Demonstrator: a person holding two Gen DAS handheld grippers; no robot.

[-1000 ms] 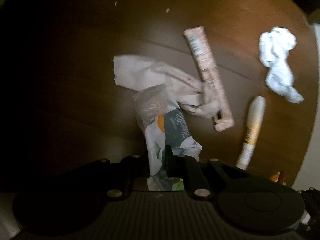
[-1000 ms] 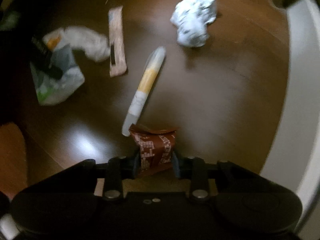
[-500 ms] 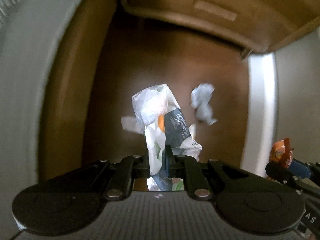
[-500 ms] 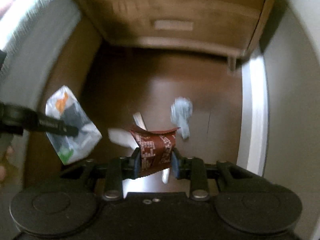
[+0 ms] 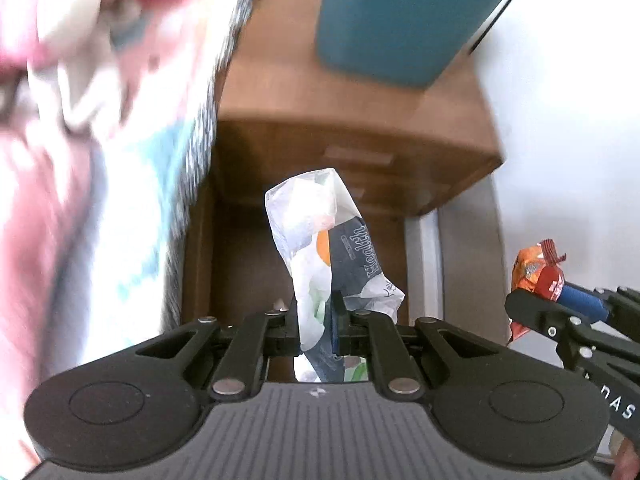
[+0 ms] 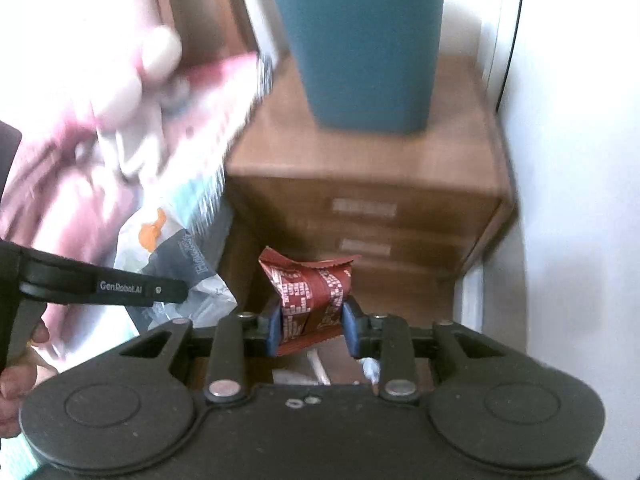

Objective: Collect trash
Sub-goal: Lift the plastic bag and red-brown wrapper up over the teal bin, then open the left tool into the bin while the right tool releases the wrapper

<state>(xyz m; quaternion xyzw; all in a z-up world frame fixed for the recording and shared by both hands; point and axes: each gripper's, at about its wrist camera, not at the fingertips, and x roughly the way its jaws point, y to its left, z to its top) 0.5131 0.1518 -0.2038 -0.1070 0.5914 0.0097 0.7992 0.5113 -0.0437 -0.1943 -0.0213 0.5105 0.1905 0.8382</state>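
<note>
Trash is what we carry in both hands: two wrappers, each already pinched, and a teal bin (image 6: 360, 40) standing on a wooden nightstand (image 6: 368, 168) ahead of both.

Going left to right, we start with the left gripper (image 5: 316, 324). Its jaws are pressed tight on a crumpled white printed bag (image 5: 320, 240), whose long axis runs up from the jaws toward twelve o'clock. Through the left wrist camera the bin sits at about one o'clock, above and beyond the bag's tip, with the nightstand's drawer fronts between them. A blurred pink and white bedspread (image 5: 80, 140) fills nine to eleven o'clock.

Next comes the right gripper (image 6: 308, 326), its blue pads (image 6: 273, 330) clamped on a crumpled red-brown wrapper (image 6: 308, 292) that bulges wide between them. Here the bin lies almost dead at twelve o'clock, so we judge the right hand better lined up with it; which is truly nearer we cannot tell.

The bin's mouth is out of both views, so neither shows how high we must clear.

The left view alone shows the right gripper side-on at three o'clock, with orange on its wrapper. The right view alone shows the left gripper's finger at nine o'clock and, below the jaws at six o'clock, pale scraps (image 6: 316, 372) lying on the floor.
</note>
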